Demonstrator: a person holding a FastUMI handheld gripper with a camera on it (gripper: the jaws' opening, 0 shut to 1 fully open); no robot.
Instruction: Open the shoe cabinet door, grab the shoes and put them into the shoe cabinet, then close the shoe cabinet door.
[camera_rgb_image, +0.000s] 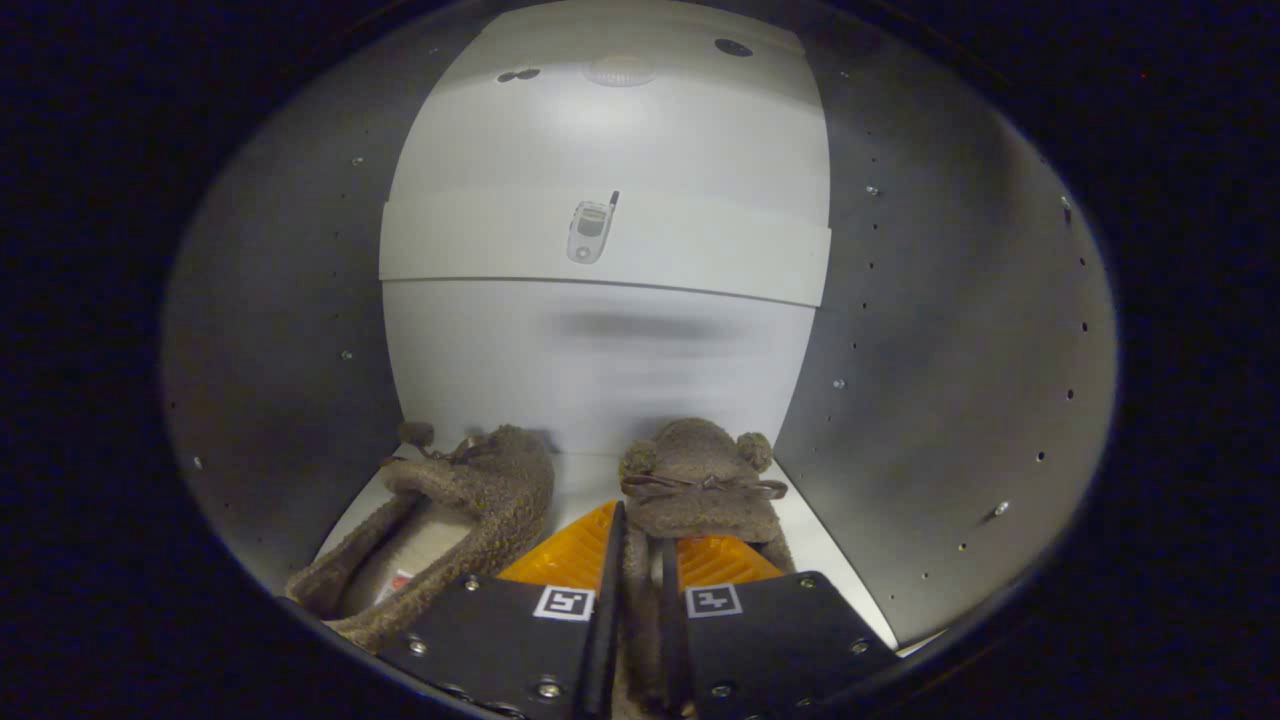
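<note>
Gripper view: the gripper (640, 620) is nearly closed, apparently pinching the right slipper (700, 480); it should be released beside the left slipper (470, 520).

The pale cabinet shelf (815, 545) carries two fuzzy brown slippers: one (470, 520) at ten o'clock, another (700, 480) at twelve, apart.

- The gripper (640, 590) reaches forward into the shoe cabinet (960, 330), and its two fingers lie nearly parallel.
- The fingers (607, 600) are drawn close together, with only a narrow gap between them.
- Both fingers press on the heel wall of the right slipper (700, 480), which is clamped in that gap.
</note>
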